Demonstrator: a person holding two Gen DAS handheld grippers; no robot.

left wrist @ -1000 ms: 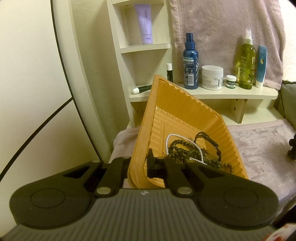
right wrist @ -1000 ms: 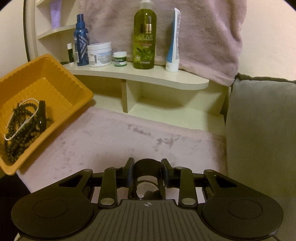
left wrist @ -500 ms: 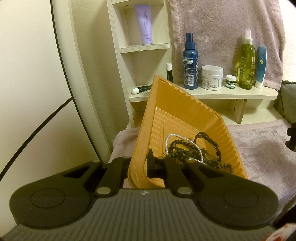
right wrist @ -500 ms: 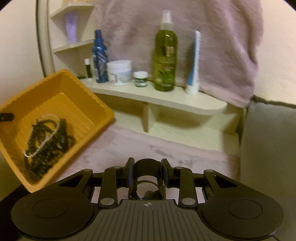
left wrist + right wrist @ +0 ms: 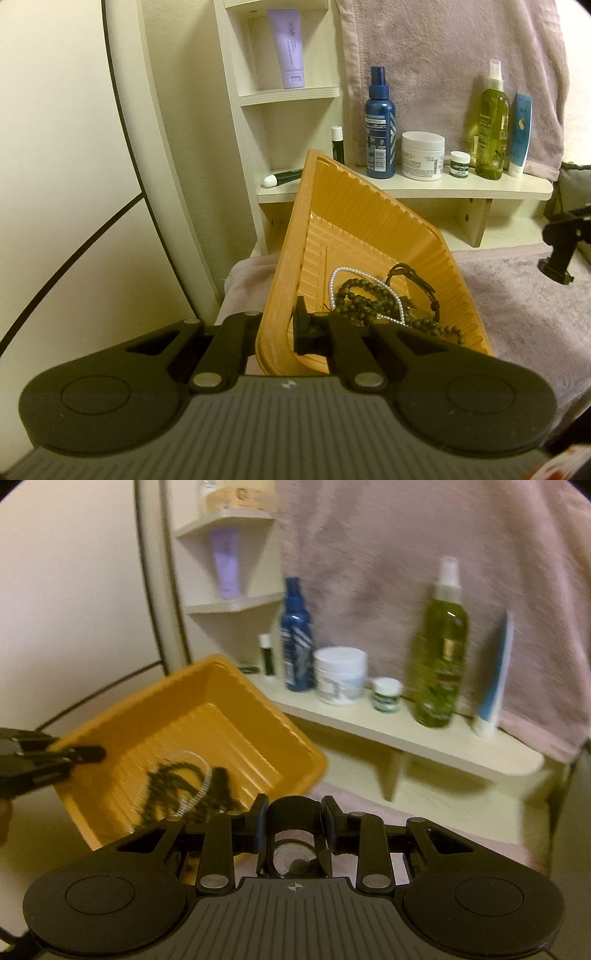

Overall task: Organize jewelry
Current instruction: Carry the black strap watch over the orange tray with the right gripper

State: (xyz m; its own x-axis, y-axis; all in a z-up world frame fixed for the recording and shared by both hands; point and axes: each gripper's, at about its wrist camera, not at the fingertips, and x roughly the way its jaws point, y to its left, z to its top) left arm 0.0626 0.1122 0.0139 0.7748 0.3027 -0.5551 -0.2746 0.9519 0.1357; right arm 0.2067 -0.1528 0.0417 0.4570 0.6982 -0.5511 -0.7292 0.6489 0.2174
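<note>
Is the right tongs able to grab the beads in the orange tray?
Probably yes. The beads lie uncovered in the tilted orange tray, whose open top faces the right tongs. The left tongs only pinch the tray's wall at the edge, off to the side.

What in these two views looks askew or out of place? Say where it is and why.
The orange tray is tilted, not flat: the left gripper pinches its near wall and holds it tipped. The bead bracelets have bunched in its low corner. A lip balm stick lies on its side on the shelf.
</note>
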